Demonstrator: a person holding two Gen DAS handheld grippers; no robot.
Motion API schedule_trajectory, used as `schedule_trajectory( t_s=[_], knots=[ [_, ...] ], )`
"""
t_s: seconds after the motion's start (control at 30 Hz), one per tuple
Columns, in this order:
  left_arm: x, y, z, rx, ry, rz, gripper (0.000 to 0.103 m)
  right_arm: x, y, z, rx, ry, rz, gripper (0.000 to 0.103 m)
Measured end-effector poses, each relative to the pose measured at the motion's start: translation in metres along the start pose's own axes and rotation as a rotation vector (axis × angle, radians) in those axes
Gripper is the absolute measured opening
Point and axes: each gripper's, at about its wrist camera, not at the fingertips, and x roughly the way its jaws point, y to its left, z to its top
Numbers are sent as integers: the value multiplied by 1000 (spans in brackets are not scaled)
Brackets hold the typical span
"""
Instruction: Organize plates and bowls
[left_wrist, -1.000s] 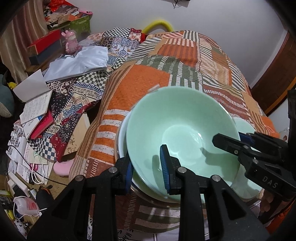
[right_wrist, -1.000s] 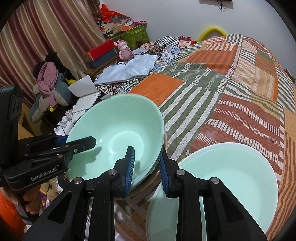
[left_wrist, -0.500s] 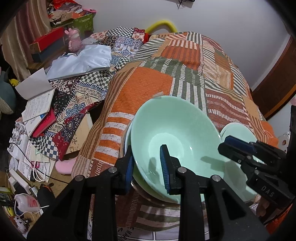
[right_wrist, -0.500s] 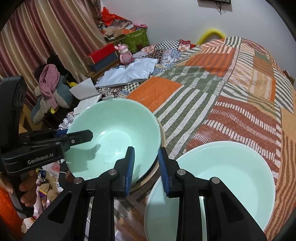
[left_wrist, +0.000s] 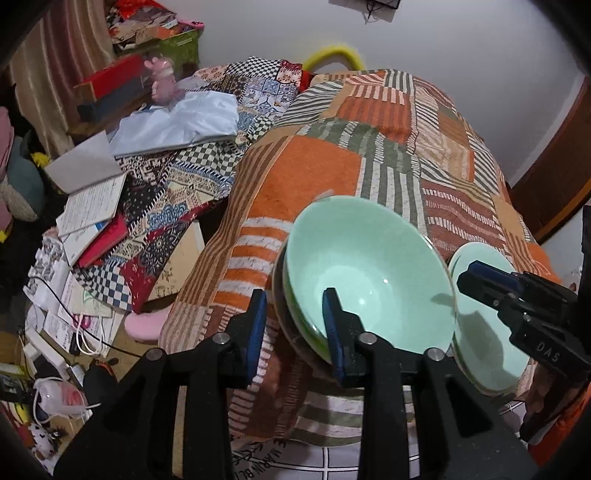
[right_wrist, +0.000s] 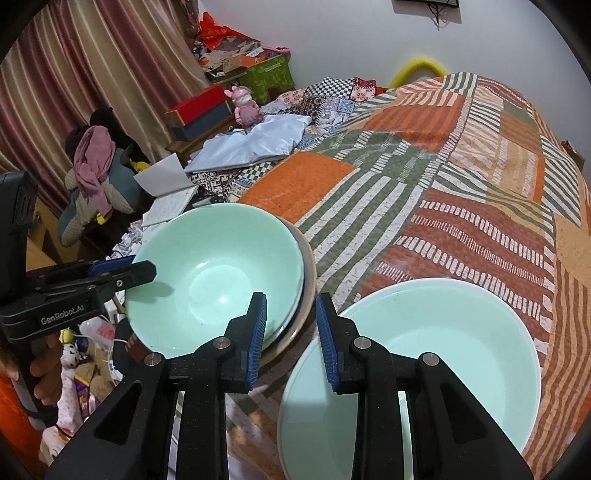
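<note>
– Since a second ago the mint bowl (left_wrist: 369, 280) has settled lower and flatter onto the stack under it, and the left tongs (left_wrist: 293, 293) have begun to let go of it

– Are the left tongs off it, then?

– Their jaws are opening. The near rim of the bowl is between them, one finger (left_wrist: 332, 325) inside the bowl and the other outside, and the pads are no longer pressing on it

– And the right tongs (right_wrist: 291, 295)?

– Clenched as far as they go, with a narrow gap left between the blue pads. The edge of the stack shows through that gap, but I cannot tell whether they touch it

– Where does the bowl sit from there?

– Ahead and to the left of the right tongs, on top of a darker-rimmed dish (right_wrist: 308, 273). From the left tongs it lies straight ahead and a little to the right

– Anything else of the same colour?

– A wide mint plate (right_wrist: 443, 350), just beside the stack, ahead and to the right of the right tongs; the right-hand finger stands over its near rim. Both rest on the patchwork quilt (left_wrist: 314, 177) of the bed

– Whose hand is that far left of the right tongs?

– A person's hand (right_wrist: 44, 373), on the handle of the left tongs
</note>
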Motion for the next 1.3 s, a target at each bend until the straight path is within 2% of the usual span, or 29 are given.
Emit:
schedule_trajectory(
  t_s=[0.23,0.37,0.57,0.8,0.87,1.3],
  knots=[
    [15,1,-9,-16,50,-54,42,12,0,-3,13,40,15,26],
    [27,1,-15,-35,79,-69,49,15,3,-4,4,51,18,29],
    [36,7,-16,-72,100,-86,52,21,5,-4,6,66,30,30],
    [47,6,-17,-76,115,-96,51,32,8,-4,13,93,46,33],
    [46,4,-16,-68,111,-109,44,35,9,-4,16,98,48,33],
    [39,-5,-11,-69,98,-67,44,35,8,1,32,102,23,32]
  ],
)
